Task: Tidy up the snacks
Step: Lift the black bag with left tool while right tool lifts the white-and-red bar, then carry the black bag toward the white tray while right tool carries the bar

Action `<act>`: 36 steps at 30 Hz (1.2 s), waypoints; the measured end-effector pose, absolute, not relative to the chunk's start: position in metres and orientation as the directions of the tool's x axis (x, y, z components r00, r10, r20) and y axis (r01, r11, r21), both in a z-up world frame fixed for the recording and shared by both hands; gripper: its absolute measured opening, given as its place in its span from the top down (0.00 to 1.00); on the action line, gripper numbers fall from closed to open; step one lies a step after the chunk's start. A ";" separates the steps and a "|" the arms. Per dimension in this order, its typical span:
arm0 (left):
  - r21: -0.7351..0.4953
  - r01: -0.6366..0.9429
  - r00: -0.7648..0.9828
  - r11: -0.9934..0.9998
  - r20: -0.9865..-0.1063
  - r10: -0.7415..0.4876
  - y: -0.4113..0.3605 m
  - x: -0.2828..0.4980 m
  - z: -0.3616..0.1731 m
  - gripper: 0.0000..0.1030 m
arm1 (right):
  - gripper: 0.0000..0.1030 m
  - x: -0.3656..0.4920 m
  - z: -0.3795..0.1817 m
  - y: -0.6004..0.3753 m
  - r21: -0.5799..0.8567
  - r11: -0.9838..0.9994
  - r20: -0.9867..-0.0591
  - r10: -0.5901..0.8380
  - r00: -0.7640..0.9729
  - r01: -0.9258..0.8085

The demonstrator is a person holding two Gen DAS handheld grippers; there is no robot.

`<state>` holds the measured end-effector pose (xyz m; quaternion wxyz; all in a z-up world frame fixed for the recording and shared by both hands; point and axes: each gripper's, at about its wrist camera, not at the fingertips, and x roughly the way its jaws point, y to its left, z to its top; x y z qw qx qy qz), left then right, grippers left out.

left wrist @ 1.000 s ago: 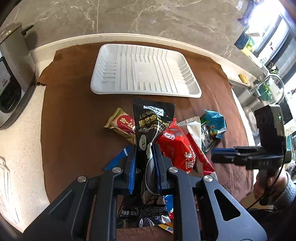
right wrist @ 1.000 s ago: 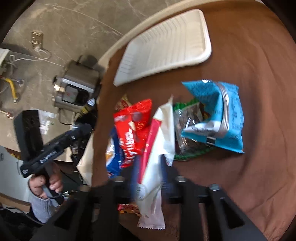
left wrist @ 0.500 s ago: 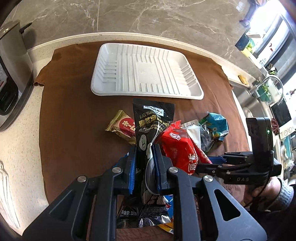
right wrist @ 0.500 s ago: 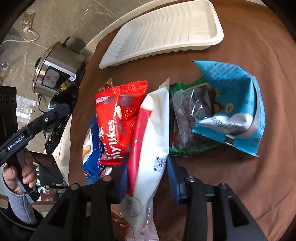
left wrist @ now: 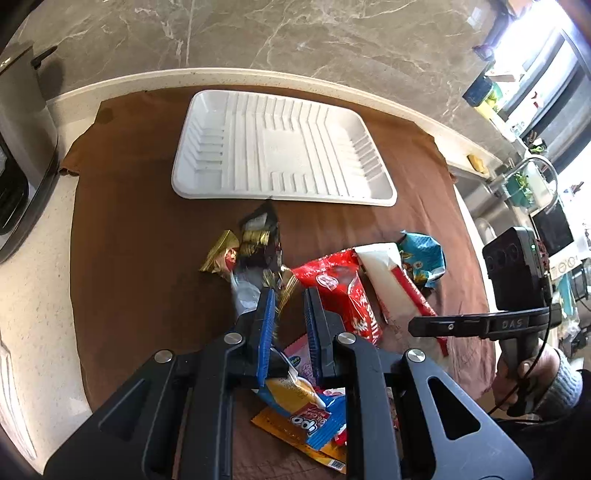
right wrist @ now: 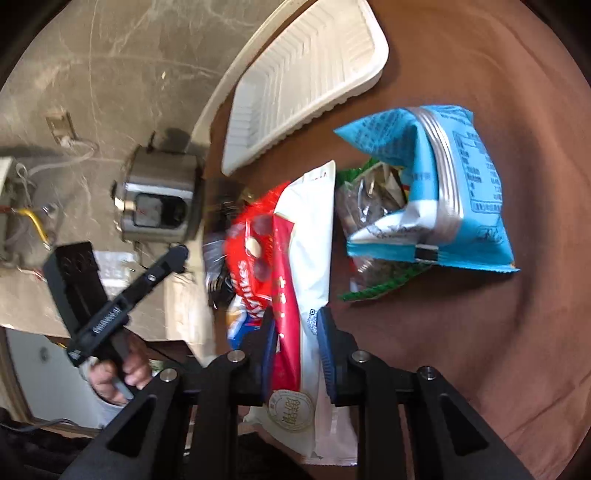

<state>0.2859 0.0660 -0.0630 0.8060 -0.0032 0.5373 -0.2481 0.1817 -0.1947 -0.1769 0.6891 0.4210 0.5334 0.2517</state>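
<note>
A white ribbed tray (left wrist: 280, 147) lies empty at the back of the brown cloth; it also shows in the right wrist view (right wrist: 306, 77). My left gripper (left wrist: 290, 299) is slightly open and holds nothing; the black sesame packet (left wrist: 258, 247) lies crumpled just ahead of its fingertips, next to a gold-and-red packet (left wrist: 219, 253). My right gripper (right wrist: 295, 325) is shut on the white-and-red packet (right wrist: 303, 251), also seen in the left wrist view (left wrist: 391, 280). A red packet (left wrist: 340, 288) lies beside it. A light blue bag (right wrist: 443, 184) rests on a green packet (right wrist: 369, 206).
A steel cooker (right wrist: 159, 199) stands on the counter left of the cloth. More packets, blue-and-orange (left wrist: 306, 410), lie under my left gripper. A marble wall (left wrist: 258, 33) runs behind the tray. A sink tap (left wrist: 535, 173) is at the far right.
My left gripper has let go of the black sesame packet, which now lies crumpled ahead of it. My right gripper has closed on the white-and-red packet.
</note>
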 end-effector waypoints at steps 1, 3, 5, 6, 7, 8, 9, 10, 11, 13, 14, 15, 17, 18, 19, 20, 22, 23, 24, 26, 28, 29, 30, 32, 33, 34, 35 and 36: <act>-0.270 0.399 0.298 0.876 -0.865 -0.403 0.065 0.287 -0.063 0.85 | 0.77 0.182 -0.176 -0.196 0.859 0.501 -0.508 0.804 0.309 0.106; -0.259 0.398 0.295 0.880 -0.872 -0.390 0.065 0.287 -0.064 0.85 | 0.77 0.183 -0.173 -0.197 0.870 0.481 -0.488 0.812 0.319 0.108; -0.226 0.390 0.302 0.893 -0.884 -0.356 0.066 0.288 -0.068 0.85 | 0.77 0.184 -0.169 -0.198 0.871 0.482 -0.486 0.810 0.327 0.100; -0.222 0.391 0.297 0.893 -0.888 -0.351 0.066 0.289 -0.071 0.85 | 0.77 0.185 -0.167 -0.197 0.869 0.486 -0.489 0.809 0.327 0.095; -0.219 0.387 0.292 0.896 -0.892 -0.344 0.067 0.291 -0.074 0.85 | 0.77 0.185 -0.166 -0.197 0.864 0.495 -0.495 0.805 0.328 0.090; -0.212 0.383 0.291 0.899 -0.896 -0.335 0.069 0.292 -0.077 0.85 | 0.77 0.187 -0.165 -0.195 0.858 0.506 -0.504 0.798 0.330 0.087; -0.207 0.379 0.288 0.902 -0.900 -0.328 0.070 0.294 -0.081 0.85 | 0.77 0.188 -0.165 -0.193 0.854 0.514 -0.511 0.795 0.327 0.084; -0.213 0.375 0.278 0.902 -0.903 -0.329 0.071 0.296 -0.084 0.85 | 0.77 0.189 -0.167 -0.193 0.851 0.518 -0.516 0.792 0.326 0.086; -0.220 0.369 0.268 0.903 -0.905 -0.330 0.073 0.298 -0.088 0.85 | 0.77 0.192 -0.168 -0.190 0.851 0.517 -0.516 0.793 0.325 0.091; -0.223 0.370 0.257 0.902 -0.908 -0.331 0.074 0.301 -0.094 0.85 | 0.77 0.195 -0.171 -0.187 0.850 0.518 -0.520 0.792 0.320 0.098; -0.223 0.379 0.252 0.898 -0.909 -0.332 0.072 0.302 -0.096 0.85 | 0.77 0.196 -0.172 -0.187 0.849 0.519 -0.521 0.792 0.318 0.099; -0.224 0.387 0.247 0.895 -0.910 -0.334 0.072 0.304 -0.098 0.85 | 0.77 0.196 -0.173 -0.187 0.849 0.519 -0.522 0.793 0.315 0.098; -0.215 0.406 0.233 0.888 -0.915 -0.329 0.068 0.308 -0.103 0.85 | 0.77 0.198 -0.174 -0.186 0.847 0.523 -0.525 0.791 0.313 0.098; -0.213 0.414 0.225 0.885 -0.918 -0.326 0.066 0.311 -0.107 0.85 | 0.77 0.199 -0.174 -0.185 0.846 0.525 -0.527 0.791 0.311 0.097; -0.210 0.420 0.217 0.883 -0.921 -0.323 0.064 0.313 -0.110 0.85 | 0.77 0.200 -0.174 -0.185 0.845 0.525 -0.527 0.791 0.310 0.098; -0.209 0.422 0.217 0.882 -0.921 -0.322 0.063 0.315 -0.112 0.85 | 0.77 0.201 -0.174 -0.184 0.844 0.527 -0.529 0.790 0.310 0.098; -0.211 0.427 0.219 0.879 -0.919 -0.327 0.061 0.319 -0.113 0.85 | 0.77 0.202 -0.175 -0.184 0.839 0.535 -0.536 0.785 0.309 0.098; -0.201 0.427 0.224 0.881 -0.921 -0.319 0.060 0.322 -0.113 0.85 | 0.77 0.203 -0.175 -0.183 0.838 0.537 -0.538 0.784 0.309 0.098; -0.186 0.430 0.234 0.883 -0.922 -0.308 0.059 0.323 -0.112 0.85 | 0.77 0.204 -0.174 -0.183 0.837 0.539 -0.540 0.783 0.308 0.098; -0.158 0.437 0.252 0.885 -0.923 -0.289 0.058 0.326 -0.109 0.85 | 0.77 0.205 -0.174 -0.183 0.836 0.541 -0.541 0.782 0.310 0.097; -0.130 0.447 0.265 0.885 -0.926 -0.270 0.057 0.329 -0.107 0.85 | 0.77 0.206 -0.175 -0.183 0.835 0.541 -0.542 0.781 0.310 0.097; -0.126 0.458 0.258 0.880 -0.928 -0.267 0.056 0.331 -0.109 0.85 | 0.77 0.206 -0.175 -0.183 0.836 0.540 -0.541 0.781 0.310 0.099; -0.125 0.463 0.253 0.878 -0.930 -0.266 0.056 0.332 -0.109 0.85 | 0.77 0.207 -0.176 -0.183 0.837 0.538 -0.541 0.782 0.309 0.101; -0.117 0.473 0.242 0.873 -0.936 -0.257 0.054 0.333 -0.113 0.85 | 0.77 0.208 -0.178 -0.183 0.836 0.538 -0.542 0.782 0.308 0.105; -0.108 0.478 0.238 0.872 -0.939 -0.247 0.052 0.334 -0.116 0.85 | 0.77 0.208 -0.178 -0.183 0.837 0.536 -0.541 0.784 0.306 0.106; -0.094 0.486 0.235 0.869 -0.943 -0.234 0.050 0.335 -0.118 0.85 | 0.77 0.208 -0.179 -0.184 0.838 0.536 -0.540 0.784 0.304 0.105; -0.091 0.494 0.238 0.865 -0.942 -0.235 0.048 0.336 -0.118 0.85 | 0.77 0.209 -0.179 -0.184 0.837 0.537 -0.542 0.784 0.305 0.106; -0.097 0.492 0.238 0.865 -0.941 -0.241 0.048 0.338 -0.118 0.85 | 0.77 0.209 -0.179 -0.184 0.837 0.537 -0.541 0.784 0.303 0.106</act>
